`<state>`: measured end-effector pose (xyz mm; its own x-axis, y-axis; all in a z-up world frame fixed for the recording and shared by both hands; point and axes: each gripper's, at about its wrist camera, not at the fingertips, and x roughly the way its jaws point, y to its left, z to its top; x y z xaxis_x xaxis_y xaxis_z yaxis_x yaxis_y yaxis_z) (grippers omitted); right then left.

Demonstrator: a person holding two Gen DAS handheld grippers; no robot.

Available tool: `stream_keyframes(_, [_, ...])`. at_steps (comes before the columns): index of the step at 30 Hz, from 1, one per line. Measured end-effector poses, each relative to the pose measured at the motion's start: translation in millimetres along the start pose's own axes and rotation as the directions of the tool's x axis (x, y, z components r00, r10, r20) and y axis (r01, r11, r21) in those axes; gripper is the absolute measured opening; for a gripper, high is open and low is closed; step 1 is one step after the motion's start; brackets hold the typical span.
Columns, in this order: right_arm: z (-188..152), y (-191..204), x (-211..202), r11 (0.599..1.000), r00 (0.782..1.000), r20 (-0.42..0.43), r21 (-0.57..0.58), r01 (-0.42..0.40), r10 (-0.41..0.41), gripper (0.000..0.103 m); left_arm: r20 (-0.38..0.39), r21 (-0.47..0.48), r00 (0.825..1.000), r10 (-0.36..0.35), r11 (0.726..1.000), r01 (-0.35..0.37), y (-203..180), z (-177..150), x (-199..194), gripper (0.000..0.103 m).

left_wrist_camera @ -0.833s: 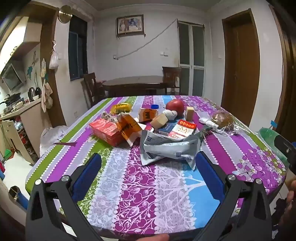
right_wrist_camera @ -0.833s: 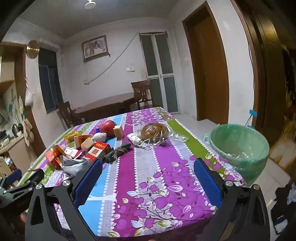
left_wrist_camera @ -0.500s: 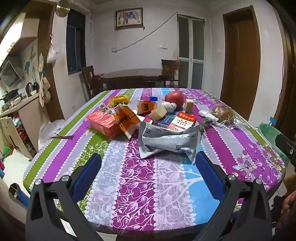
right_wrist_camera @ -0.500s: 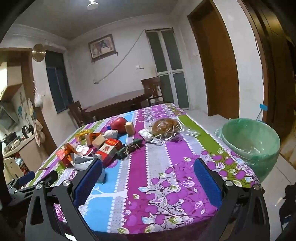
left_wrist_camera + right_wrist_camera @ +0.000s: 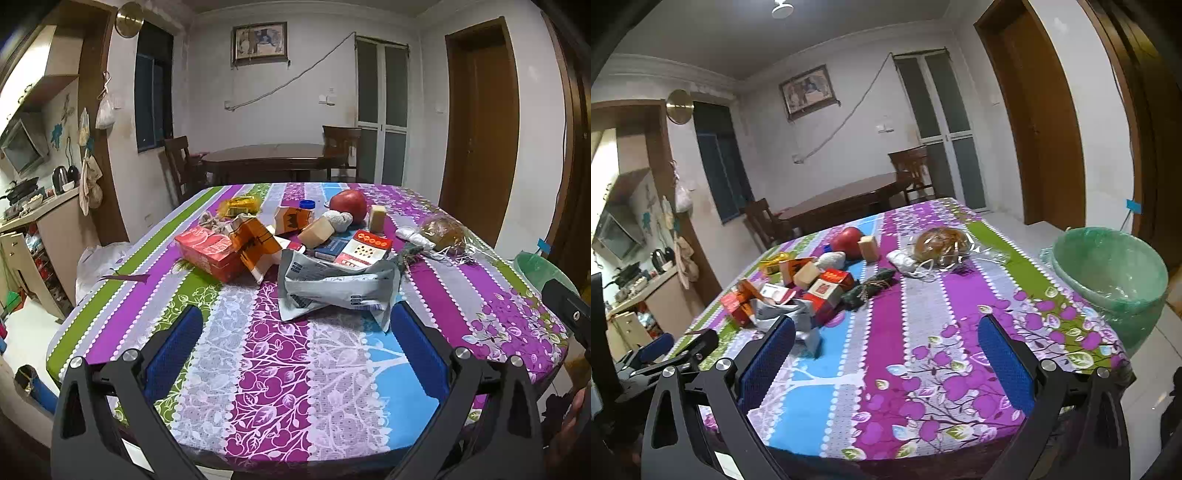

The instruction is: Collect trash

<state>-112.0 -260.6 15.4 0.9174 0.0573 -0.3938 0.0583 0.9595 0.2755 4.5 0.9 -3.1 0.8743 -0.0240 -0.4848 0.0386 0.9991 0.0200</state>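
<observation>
Left hand-held gripper gapes just before crumpled wrapper.

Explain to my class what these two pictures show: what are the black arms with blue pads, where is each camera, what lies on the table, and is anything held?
There is no robot. A person holds a pair of tongs in each hand, and a wide-angle camera on each looks forward between its blue pads. One picture comes from the left tongs, the other from the right tongs. Both stand wide open and hold nothing. On the table with its striped cloth lies a pile of litter: a crumpled grey wrapper, a red carton, small boxes and a red apple. A green lined bin stands beside the table.
</observation>
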Motion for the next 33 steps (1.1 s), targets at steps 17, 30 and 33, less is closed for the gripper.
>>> stream_keyframes(17, [-2, 5, -1, 0.997, 0.997, -0.006, -0.014, -0.075, 0.075, 0.099, 0.006, 0.018, 1.0, 0.0, 1.0, 0.0, 1, -3, -2, 0.098])
stream_keyframes(30, [-5, 6, 12, 0.998, 0.997, -0.056, -0.011, -0.057, 0.056, 0.099, 0.001, 0.032, 1.0, 0.011, 0.999, -0.011, -3, -4, 0, 0.098])
stream_keyframes(33, [-5, 5, 14, 0.999, 0.997, -0.063, -0.007, -0.053, 0.053, 0.099, -0.004, 0.027, 1.0, 0.013, 1.0, -0.013, -2, -5, 1, 0.098])
